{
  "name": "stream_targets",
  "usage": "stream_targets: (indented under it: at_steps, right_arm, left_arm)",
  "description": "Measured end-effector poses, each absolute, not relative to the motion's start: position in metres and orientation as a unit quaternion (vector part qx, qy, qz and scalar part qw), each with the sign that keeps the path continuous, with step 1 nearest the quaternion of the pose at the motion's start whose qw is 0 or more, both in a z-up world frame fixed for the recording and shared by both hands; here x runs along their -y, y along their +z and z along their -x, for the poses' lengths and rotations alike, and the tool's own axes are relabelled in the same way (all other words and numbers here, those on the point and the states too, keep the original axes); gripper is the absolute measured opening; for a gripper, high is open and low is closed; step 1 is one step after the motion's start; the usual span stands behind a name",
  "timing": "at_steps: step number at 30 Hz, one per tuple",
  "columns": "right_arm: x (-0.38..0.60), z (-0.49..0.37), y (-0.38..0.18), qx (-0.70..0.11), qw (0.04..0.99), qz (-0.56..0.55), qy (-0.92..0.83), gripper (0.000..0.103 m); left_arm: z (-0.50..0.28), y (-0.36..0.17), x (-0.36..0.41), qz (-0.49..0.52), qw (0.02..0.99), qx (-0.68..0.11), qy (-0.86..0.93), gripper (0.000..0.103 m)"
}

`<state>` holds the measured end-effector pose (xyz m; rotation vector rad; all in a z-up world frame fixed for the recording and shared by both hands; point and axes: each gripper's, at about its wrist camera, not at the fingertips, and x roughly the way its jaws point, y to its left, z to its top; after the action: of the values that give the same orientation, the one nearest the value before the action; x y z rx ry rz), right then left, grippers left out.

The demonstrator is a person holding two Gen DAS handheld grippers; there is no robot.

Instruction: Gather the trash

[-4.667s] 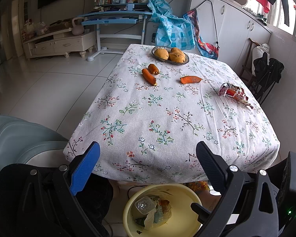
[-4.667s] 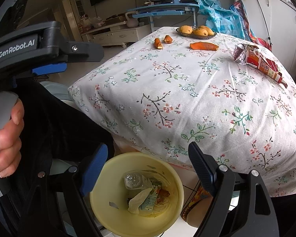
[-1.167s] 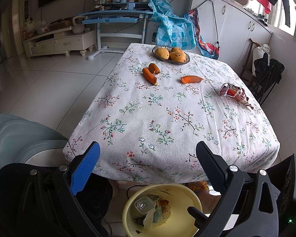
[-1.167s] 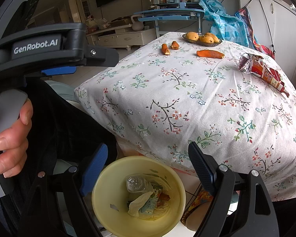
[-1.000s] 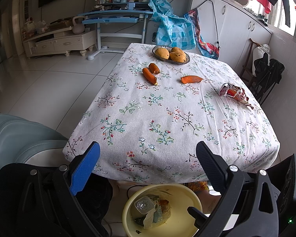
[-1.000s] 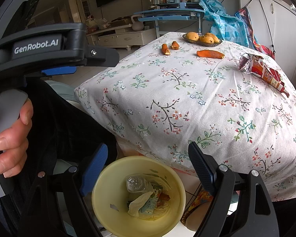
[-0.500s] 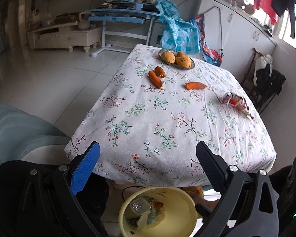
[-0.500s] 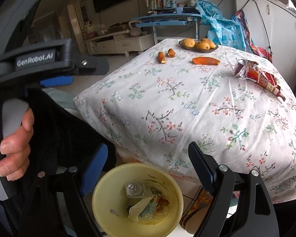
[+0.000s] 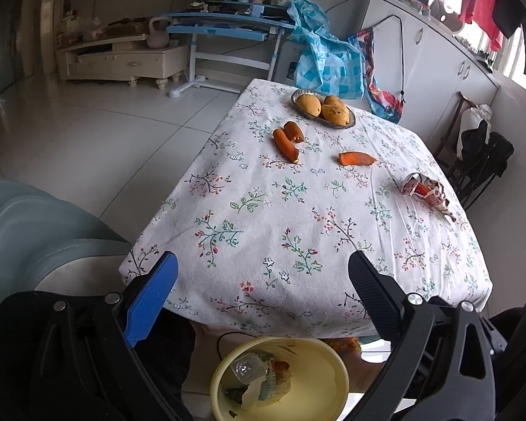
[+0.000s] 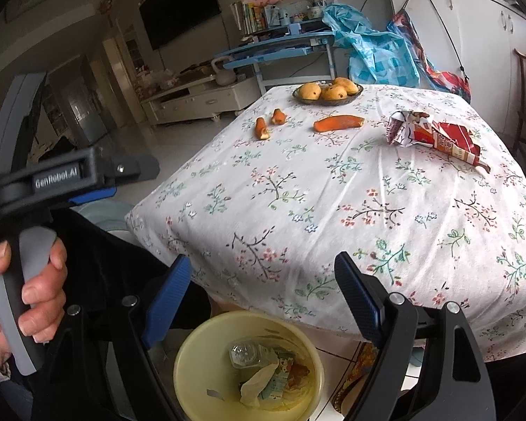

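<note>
1. Two grippers hang off the near edge of the table (image 9: 228,189), and both stand spread wide with nothing between their pads: the left gripper (image 9: 259,273) and the right gripper (image 10: 263,273).
2. Below them, at 6 o'clock in both views, a yellow bin (image 10: 193,368) sits on the floor just under the tablecloth's hanging near edge; it holds a clear plastic bottle (image 10: 243,351) and crumpled paper and wrappers.
3. On the table, the crumpled red-and-white snack wrapper (image 10: 435,137) lies near the right edge, at about 1 o'clock from the right gripper. Its long axis runs diagonally, with the open, torn silvery end toward the table's middle and the narrow twisted tail toward the right edge.
4. A long orange peel piece (image 10: 338,122) lies farther back at 12 o'clock, its long axis nearly crosswise to the right wrist view.
5. Two shorter orange pieces (image 9: 287,140) lie just beside each other at 11 o'clock, nearer the left edge.
6. A dish of yellow fruit (image 9: 322,108) sits close to the far edge.
7. The cloth between the near edge and these pieces is bare.
8. A hand (image 10: 24,280) grips the left gripper's grey handle at 9 o'clock in the right wrist view, beside a pale blue-grey seat (image 9: 35,231).
</note>
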<state>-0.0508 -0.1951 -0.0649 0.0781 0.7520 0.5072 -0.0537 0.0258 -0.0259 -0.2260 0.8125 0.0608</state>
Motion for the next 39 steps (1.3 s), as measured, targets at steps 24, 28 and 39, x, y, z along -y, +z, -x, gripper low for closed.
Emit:
stream_targets:
  at_steps: [24,28,39]
  right_arm:
    - [0.223,0.023,-0.046,-0.359,0.906,-0.018,0.222,0.080]
    - [0.249,-0.007,-0.033,-0.363,0.913,0.013,0.186,0.080]
    - [0.289,-0.077,-0.037,-0.391,0.909,0.061,0.130,0.080]
  left_arm:
    - [-0.035,-0.026,-0.019,0.115,0.902,-0.414,0.037,0.094]
    - [-0.079,-0.035,-0.023,0.127,0.894,-0.425,0.058,0.094]
    - [-0.162,-0.072,-0.020,0.109,0.879,-0.456,0.084,0.094]
